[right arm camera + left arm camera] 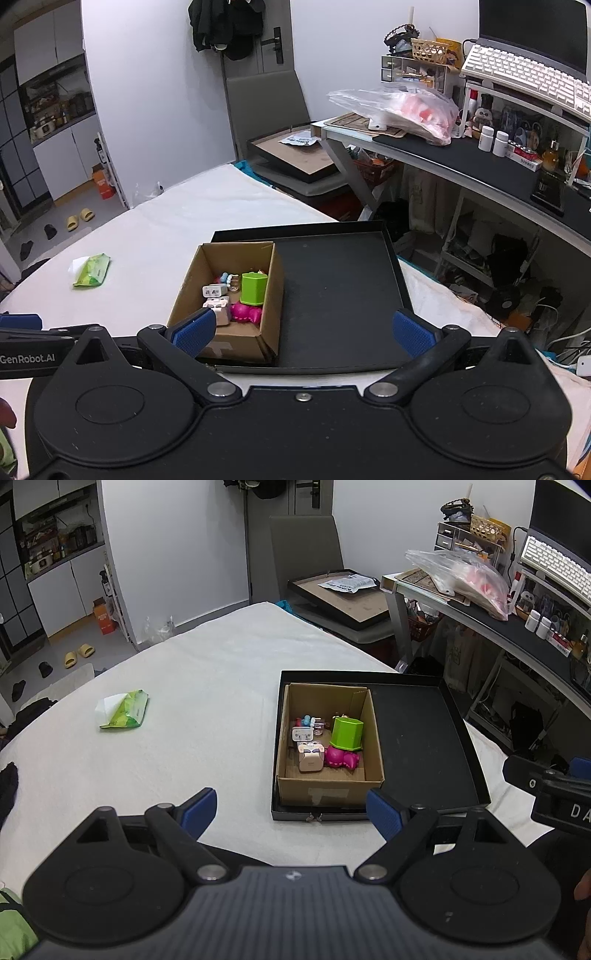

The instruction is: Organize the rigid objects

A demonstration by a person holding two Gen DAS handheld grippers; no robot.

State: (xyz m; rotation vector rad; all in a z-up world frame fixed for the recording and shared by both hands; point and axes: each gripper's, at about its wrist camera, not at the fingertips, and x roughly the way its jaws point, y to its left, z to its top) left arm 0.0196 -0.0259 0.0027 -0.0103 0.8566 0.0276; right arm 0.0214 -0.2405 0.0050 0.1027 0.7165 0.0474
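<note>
Two grippers: I have both up over the near edge of the bed, neither touching anything.
Left gripper point(291, 810): jaws wide apart and empty, blue pads hanging above the white cover just short of the tray's near left corner.
Right gripper point(303, 332): jaws spread wide with nothing between them, its left pad lined up in my view with the box's near wall, its right pad over the tray's near right part.
Bed point(184, 686): white cover, carrying the tray toward its right edge and a packet toward its left.
Tray point(424, 738): shallow, black, square; its right half is bare.
Cardboard box point(328, 794): open-topped, sitting inside the tray against its left wall, near wall facing me with a strip of tape on it.
Green cup point(346, 733): upside down in the box along the right wall, tilted a little.
Pink toy point(341, 758): lying in the box just nearer me than the green cup, touching it.
Beige cube toy point(309, 758): in the box just left of the pink toy.
White charger point(302, 734): behind the cube toy, near the box's left wall.
Small bits point(310, 722): red, blue and clear pieces behind the charger; I cannot tell what they are.
Green tissue packet point(125, 712): lying flat toward the bed's left edge, well apart from the tray.
</note>
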